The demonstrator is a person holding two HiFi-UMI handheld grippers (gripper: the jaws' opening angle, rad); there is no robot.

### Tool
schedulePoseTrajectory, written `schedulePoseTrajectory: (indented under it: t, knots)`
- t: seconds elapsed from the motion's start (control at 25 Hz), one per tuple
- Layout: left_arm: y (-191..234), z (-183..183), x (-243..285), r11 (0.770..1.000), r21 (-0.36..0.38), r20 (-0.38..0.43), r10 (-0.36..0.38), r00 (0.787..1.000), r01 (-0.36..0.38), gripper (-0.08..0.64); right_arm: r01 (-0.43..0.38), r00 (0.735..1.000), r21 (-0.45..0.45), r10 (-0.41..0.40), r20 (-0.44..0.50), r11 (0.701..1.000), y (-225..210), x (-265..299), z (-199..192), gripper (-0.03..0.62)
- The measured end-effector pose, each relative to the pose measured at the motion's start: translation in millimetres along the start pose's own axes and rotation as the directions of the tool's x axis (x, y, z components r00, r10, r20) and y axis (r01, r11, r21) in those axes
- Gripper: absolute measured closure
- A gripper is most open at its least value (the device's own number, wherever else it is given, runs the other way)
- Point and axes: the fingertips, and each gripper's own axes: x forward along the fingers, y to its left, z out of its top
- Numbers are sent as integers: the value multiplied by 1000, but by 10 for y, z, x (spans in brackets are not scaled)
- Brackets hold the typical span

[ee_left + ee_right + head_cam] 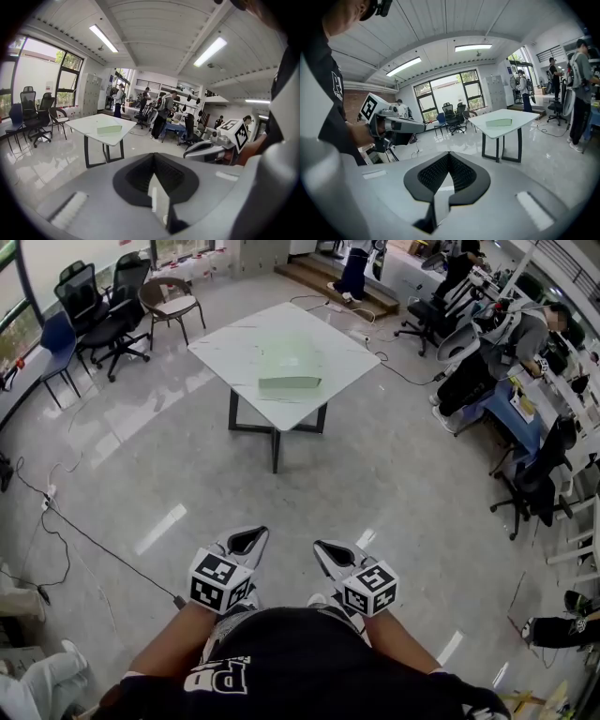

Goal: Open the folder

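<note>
So: pale green flat rectangular folder (291,367) lies shut and flat, about mid-way on the white square-topped surface (234,345) w/ dark legs. Nothing else is on it. It's well apart from both grippers, w/ open shiny floor between.

Left gripper (249,540) & right gripper (330,552) are held low, close to the person's body, side by side, pointing fwd.
- Left gripper view: jaws pressed together, nothing between them; folder (108,129) small, far off.
- Right gripper view: same, jaws closed & empty; folder (498,123) far off too.

Step in hand, as I judge it, is the approach; opening not yet begun.

To do it well:
- Walk up to the near edge & part the jaws before reaching.
- Find the cover's free edge (can't tell which side from here).
- Pin the back w/ one gripper, lift the cover slowly w/ the other.
</note>
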Motion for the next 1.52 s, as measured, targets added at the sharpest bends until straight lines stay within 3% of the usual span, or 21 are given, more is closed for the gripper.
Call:
schedulePoseTrajectory:
  t: [0.56,0.84,1.28,1.52]
  knots:
    - [571,-64,-318,998,44,0,-49,999,49,509,68,997,29,-69,26,997,414,468,102,597]
    - [805,-226,-467,998,12,-18,-60,998,60,509,78,997,38,-78,1,996,617,670,66,597]
    - [983,-187,-313,998,5,-18,-62,998,62,509,90,996,57,-91,21,994,399,883,218,598]
    - [1252,141,-45,1000,5,1,-15,1000,15,508,73,995,72,-77,56,995,26,1064,456,597]
